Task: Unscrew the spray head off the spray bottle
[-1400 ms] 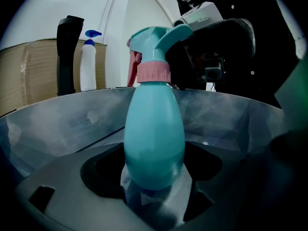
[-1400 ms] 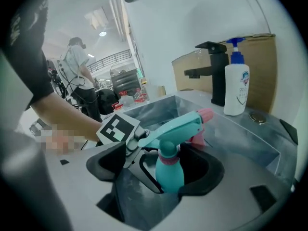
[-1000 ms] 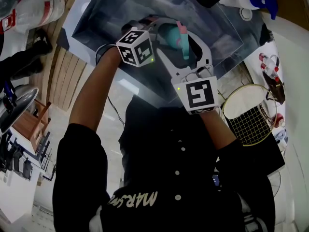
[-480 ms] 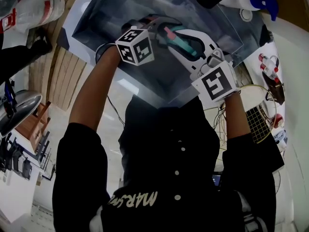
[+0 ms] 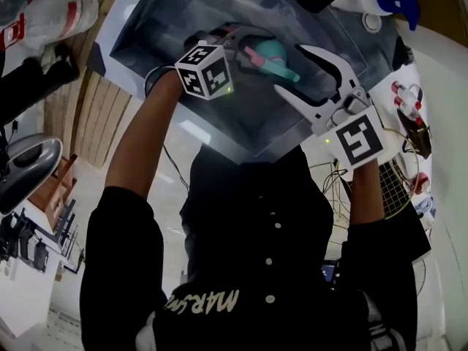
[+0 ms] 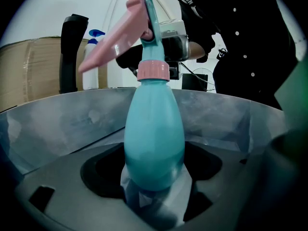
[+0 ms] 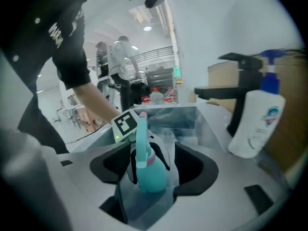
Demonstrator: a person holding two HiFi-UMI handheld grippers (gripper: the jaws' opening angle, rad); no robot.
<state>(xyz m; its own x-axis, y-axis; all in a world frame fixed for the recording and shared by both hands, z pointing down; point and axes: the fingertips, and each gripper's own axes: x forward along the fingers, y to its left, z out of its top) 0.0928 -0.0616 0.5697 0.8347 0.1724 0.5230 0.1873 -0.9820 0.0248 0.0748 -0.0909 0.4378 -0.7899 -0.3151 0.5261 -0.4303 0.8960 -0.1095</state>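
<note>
A teal spray bottle [image 6: 154, 143] with a pink collar [image 6: 153, 71] and a pink spray head [image 6: 120, 32] stands between the jaws of my left gripper [image 5: 247, 46], which is shut on the bottle's lower body. In the head view the bottle [image 5: 269, 49] lies just beyond the left marker cube [image 5: 205, 70]. My right gripper [image 5: 301, 70] is to the right of the spray head [image 5: 272, 64], apart from it, with its jaws opening and nothing between them. The right gripper view shows the bottle [image 7: 153, 175] and spray head [image 7: 141, 136] ahead, untouched by the pads.
The work goes on over a grey metal tray [image 5: 168, 28] with raised walls. A white spray bottle with a blue head [image 7: 255, 124] and a black stand [image 7: 240, 83] are at the far right. A racket [image 5: 380, 178] lies by the right arm. People stand in the background.
The right gripper closed on the spray head, swung to the right and turned it, then opened and drew away to the right. The left gripper has stayed on the bottle.
</note>
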